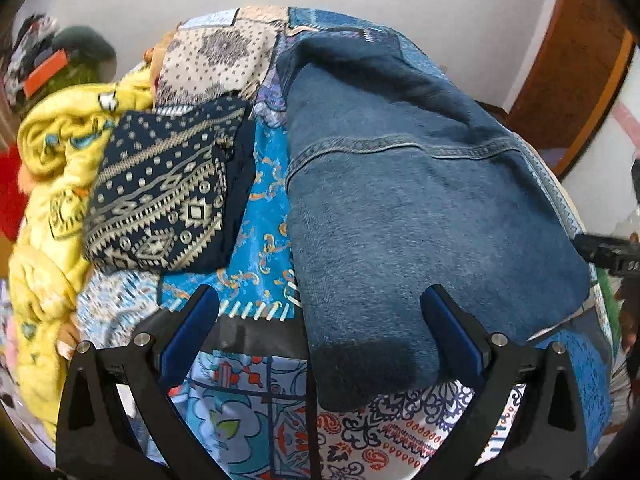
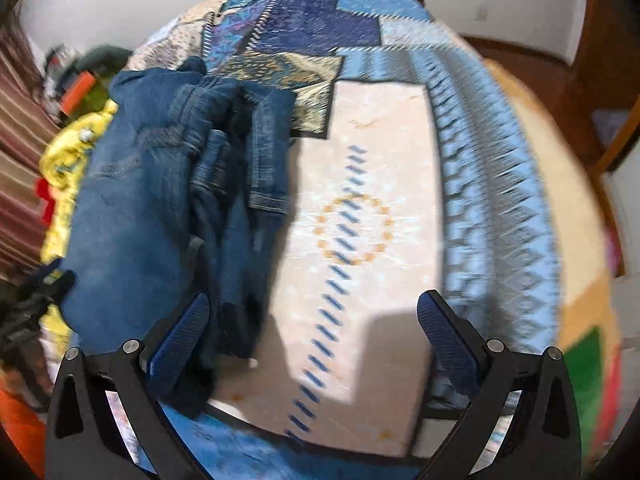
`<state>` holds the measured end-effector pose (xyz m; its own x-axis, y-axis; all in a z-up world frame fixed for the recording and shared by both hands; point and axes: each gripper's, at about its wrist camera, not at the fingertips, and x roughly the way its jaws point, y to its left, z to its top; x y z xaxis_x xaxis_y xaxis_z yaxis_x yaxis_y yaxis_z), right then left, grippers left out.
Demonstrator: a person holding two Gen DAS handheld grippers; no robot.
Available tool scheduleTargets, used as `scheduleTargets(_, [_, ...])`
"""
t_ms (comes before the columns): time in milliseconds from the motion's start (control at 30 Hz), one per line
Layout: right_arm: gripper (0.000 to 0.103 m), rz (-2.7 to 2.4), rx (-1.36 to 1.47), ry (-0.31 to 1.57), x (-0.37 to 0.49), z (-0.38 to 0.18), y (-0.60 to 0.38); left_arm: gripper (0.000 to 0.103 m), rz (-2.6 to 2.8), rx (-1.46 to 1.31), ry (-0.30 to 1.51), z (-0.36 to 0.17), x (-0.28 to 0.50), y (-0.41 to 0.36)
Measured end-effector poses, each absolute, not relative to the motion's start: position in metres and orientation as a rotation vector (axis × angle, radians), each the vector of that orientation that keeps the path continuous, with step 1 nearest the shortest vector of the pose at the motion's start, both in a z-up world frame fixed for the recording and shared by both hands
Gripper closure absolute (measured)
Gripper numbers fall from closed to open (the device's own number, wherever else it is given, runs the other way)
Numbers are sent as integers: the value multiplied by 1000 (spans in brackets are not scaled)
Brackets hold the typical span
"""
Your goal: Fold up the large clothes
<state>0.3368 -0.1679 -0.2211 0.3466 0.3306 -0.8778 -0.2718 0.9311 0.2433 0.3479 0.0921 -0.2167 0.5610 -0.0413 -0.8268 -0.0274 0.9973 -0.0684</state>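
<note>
Blue denim jeans (image 1: pixel 400 200) lie folded lengthwise on a patchwork bedspread (image 1: pixel 256 396), running away from me in the left wrist view. My left gripper (image 1: pixel 320 304) is open just above their near end, with the right finger against the denim's edge and nothing held. In the right wrist view the jeans (image 2: pixel 132 220) lie bunched at the left, waistband and seams showing. My right gripper (image 2: pixel 312 312) is open over the cream patch of the bedspread (image 2: pixel 372 152), its left finger by the denim's edge, holding nothing.
A folded dark patterned garment (image 1: pixel 168 196) lies left of the jeans, beside a crumpled yellow blanket (image 1: pixel 52 184). The right gripper's black body (image 1: pixel 612 256) shows at the jeans' right edge. A wooden door frame (image 1: pixel 576 92) stands to the right. The right wrist view is motion-blurred.
</note>
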Motion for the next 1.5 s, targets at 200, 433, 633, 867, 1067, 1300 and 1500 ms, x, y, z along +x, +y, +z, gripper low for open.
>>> scheduleTargets(200, [0, 490, 95, 1030, 331, -175, -161, 1, -4, -60, 908, -190, 355, 103])
scheduleTargets(433, [0, 583, 156, 1030, 361, -181, -127, 0, -76, -204, 963, -191, 396, 128])
scheduleTargets(633, [0, 602, 236, 1203, 398, -239, -116, 0, -192, -391, 1125, -238, 439, 142])
scheduleTargets(867, [0, 735, 340, 1247, 418, -268, -117, 0, -270, -585, 1162, -274, 471, 151])
scheduleTargets(1067, [0, 785, 388, 1249, 425, -270, -116, 3, -320, -617, 1162, -283, 479, 149])
scheduleTargets(1300, [18, 765, 446, 1242, 424, -263, -111, 34, -365, -581, 1145, -271, 472, 134])
scheduleTargets(1500, [56, 756, 448, 1222, 417, -240, -112, 45, -351, -549, 1113, -244, 461, 124])
